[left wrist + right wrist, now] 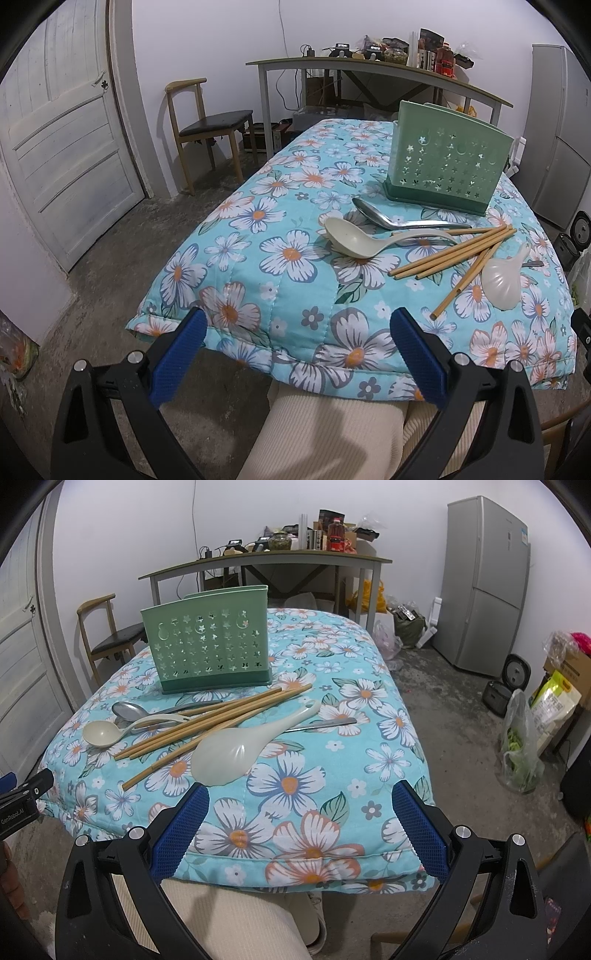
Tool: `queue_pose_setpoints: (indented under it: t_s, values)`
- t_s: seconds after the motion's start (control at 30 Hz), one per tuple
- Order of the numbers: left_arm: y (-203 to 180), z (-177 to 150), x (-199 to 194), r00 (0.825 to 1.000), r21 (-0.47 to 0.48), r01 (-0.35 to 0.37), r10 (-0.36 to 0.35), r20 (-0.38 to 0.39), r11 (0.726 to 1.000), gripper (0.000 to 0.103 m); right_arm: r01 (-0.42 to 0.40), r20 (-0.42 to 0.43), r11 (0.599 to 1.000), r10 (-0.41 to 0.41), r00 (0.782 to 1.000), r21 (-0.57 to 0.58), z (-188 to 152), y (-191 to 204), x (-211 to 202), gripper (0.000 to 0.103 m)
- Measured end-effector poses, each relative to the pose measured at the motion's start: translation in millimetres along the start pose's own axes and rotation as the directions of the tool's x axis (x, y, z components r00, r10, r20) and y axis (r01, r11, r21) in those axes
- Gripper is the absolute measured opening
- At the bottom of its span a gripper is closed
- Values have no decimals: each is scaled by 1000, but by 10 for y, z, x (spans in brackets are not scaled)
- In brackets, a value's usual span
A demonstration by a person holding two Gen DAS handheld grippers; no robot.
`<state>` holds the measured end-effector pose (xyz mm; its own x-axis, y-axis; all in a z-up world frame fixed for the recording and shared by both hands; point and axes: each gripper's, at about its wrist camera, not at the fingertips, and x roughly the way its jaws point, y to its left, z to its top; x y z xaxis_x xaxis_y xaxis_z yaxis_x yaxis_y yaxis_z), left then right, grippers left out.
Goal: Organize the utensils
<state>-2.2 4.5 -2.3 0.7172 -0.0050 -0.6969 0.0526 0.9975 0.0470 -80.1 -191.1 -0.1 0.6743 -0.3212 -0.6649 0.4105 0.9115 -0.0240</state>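
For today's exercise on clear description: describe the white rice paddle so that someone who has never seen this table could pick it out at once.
Start at the green perforated utensil holder standing on the floral cloth, then come toward the near edge past the bundle of wooden chopsticks. The rice paddle lies just beyond them, nearest the right gripper. Unlike the two round-bowled spoons, it is broad, flat and translucent white.

A floral quilt (295, 786) covers the worktop; on it stand a green utensil holder (210, 646), upright; before it lie chopsticks (207, 723), a steel spoon (129, 709), a cream ladle (99, 733), a rice paddle (236, 751); chopsticks cross the ladle's handle.
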Motion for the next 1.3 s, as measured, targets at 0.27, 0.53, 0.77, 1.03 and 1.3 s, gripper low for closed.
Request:
queue_pose_setpoints:
  t_s: [0.27, 0.53, 0.77, 1.03, 1.3]
  values:
    - [2, -3, 19, 1000, 0, 0, 0, -1, 1000, 97, -1, 0, 1000, 1, 1000, -1, 0, -5, -7, 95]
    - [4, -1, 22, 1000, -1, 0, 0, -3, 1000, 97, -1, -1, 1000, 1, 1000, 0, 43, 36, -9, 95]
    - [-2, -13, 8, 1000, 1, -1, 1, -4, 1000, 97, -1, -2, 1000, 1, 1000, 3, 37, 43, -26, 95]
    - [10, -17, 129, 1000, 7, 19, -19, -18, 1000, 97, -8, -10, 1000, 8, 1000, 29, 22, -16, 91, 95]
    - [-82, 202, 329, 998, 35, 56, -57, 12, 998, 97, -19, 20, 999, 19, 1000, 36, 180, -14, 265, 95]
